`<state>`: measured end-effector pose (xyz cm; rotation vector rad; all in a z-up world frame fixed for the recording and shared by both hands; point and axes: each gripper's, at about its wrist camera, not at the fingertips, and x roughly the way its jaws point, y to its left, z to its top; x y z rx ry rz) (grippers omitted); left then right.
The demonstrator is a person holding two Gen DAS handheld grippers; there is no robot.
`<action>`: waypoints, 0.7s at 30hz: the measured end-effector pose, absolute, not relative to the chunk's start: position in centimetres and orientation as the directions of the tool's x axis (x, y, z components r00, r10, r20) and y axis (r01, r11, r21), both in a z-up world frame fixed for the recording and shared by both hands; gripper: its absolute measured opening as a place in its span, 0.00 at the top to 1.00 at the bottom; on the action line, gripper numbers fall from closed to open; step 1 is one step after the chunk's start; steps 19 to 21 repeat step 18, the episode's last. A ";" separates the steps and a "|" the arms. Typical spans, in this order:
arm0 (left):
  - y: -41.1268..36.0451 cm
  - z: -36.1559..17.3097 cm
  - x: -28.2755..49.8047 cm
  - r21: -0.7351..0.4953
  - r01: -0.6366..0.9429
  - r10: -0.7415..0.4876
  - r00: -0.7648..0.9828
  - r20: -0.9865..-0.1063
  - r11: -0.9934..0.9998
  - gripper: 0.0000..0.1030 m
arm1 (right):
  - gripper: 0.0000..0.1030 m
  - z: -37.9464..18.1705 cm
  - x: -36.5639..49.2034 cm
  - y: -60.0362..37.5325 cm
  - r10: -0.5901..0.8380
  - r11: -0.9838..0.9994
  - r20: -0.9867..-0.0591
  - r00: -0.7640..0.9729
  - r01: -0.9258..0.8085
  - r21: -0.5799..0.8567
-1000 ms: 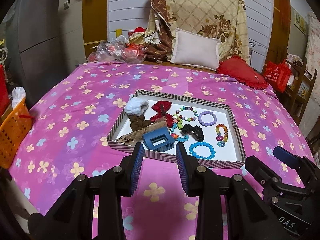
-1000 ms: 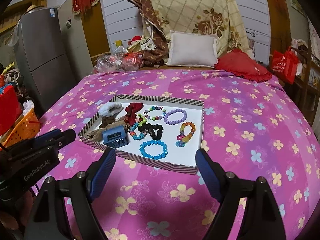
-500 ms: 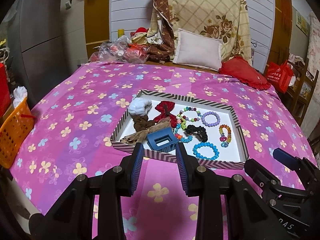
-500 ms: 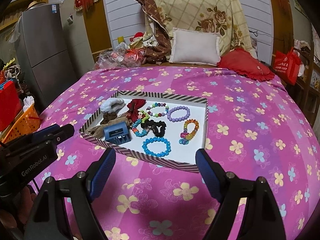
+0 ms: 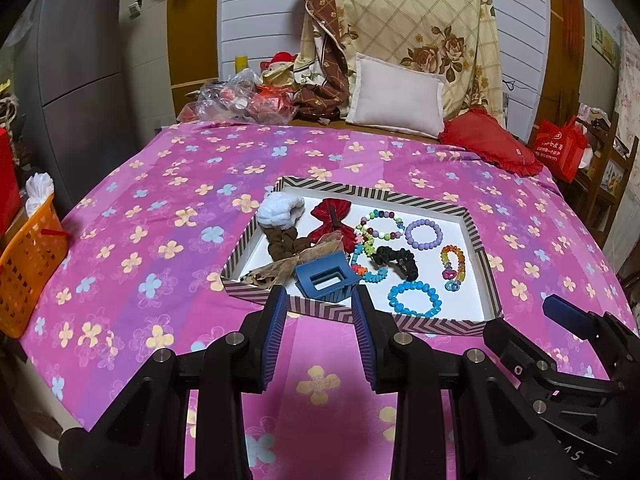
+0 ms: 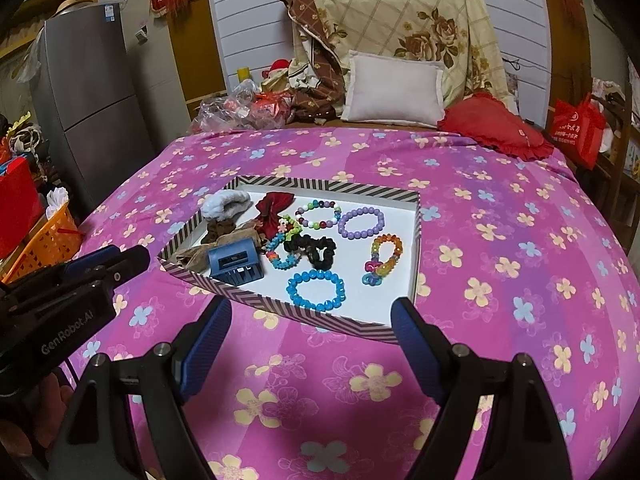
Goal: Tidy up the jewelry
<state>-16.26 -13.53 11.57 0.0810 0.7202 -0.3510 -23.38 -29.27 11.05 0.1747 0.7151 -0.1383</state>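
A shallow striped tray (image 5: 480, 256) (image 6: 416, 240) lies on the pink flowered bedspread. It holds a blue hair claw (image 5: 326, 278) (image 6: 234, 262), a blue bead bracelet (image 5: 414, 298) (image 6: 316, 290), a purple bracelet (image 5: 424, 234) (image 6: 362, 222), a rainbow bracelet (image 6: 384, 258), a black scrunchie (image 6: 312, 250), a red bow (image 5: 332, 218) and a white scrunchie (image 5: 280, 210). My left gripper (image 5: 320, 336) is partly open and empty, just before the tray's near edge. My right gripper (image 6: 310, 344) is wide open and empty, before the tray.
An orange basket (image 5: 28, 264) stands off the bed's left edge. Pillows (image 5: 396, 96), a red cushion (image 5: 488, 144) and a plastic bag pile (image 5: 240, 100) lie at the head. A red bag (image 5: 560, 148) hangs at right. A grey fridge (image 6: 92, 92) stands at left.
Both views have drawn back and tilted slightly, so the tray sits a little lower and farther. The jaws keep the same openings and nothing in the tray has moved.
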 end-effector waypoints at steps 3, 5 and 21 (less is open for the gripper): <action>-13.5 11.5 -16.2 -0.047 0.344 -0.288 0.695 -0.659 0.938 0.65 | 0.18 11.0 -23.4 -29.2 -0.065 0.976 -0.663 0.746 0.185 0.112; -13.6 11.6 -16.3 -0.047 0.343 -0.287 0.696 -0.658 0.938 0.65 | 0.18 11.0 -23.2 -29.2 -0.064 0.977 -0.667 0.743 0.184 0.110; -13.7 10.7 -15.7 -0.022 0.345 -0.274 0.706 -0.653 0.938 0.65 | 0.18 10.5 -22.8 -30.0 -0.063 0.975 -0.675 0.735 0.191 0.117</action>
